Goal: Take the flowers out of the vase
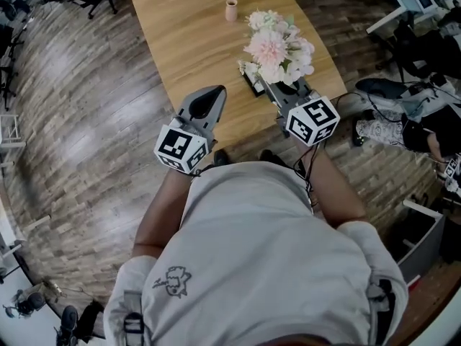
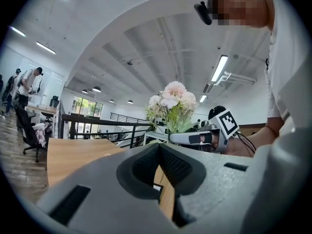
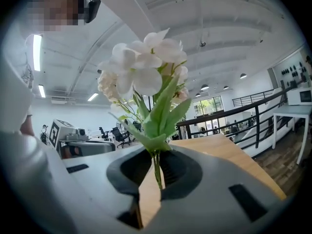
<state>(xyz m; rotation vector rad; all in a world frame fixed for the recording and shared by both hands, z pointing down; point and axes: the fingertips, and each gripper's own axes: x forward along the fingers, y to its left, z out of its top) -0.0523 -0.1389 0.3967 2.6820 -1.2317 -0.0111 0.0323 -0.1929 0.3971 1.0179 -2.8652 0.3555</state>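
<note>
My left gripper [image 2: 159, 147] pointed level over the wooden table [image 2: 73, 155], its jaws closed together with nothing between them. Beyond, to the right, the pale pink and white flowers [image 2: 171, 104] rose upright from the tip of my right gripper [image 2: 178, 138], whose marker cube [image 2: 227, 123] sat beside my arm. A dark railing [image 2: 97, 123] stood far off.

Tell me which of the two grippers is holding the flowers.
The right gripper: its jaws clamp the green stems of the white and pink flowers. The left gripper, beside it, has nothing between its jaws.
</note>
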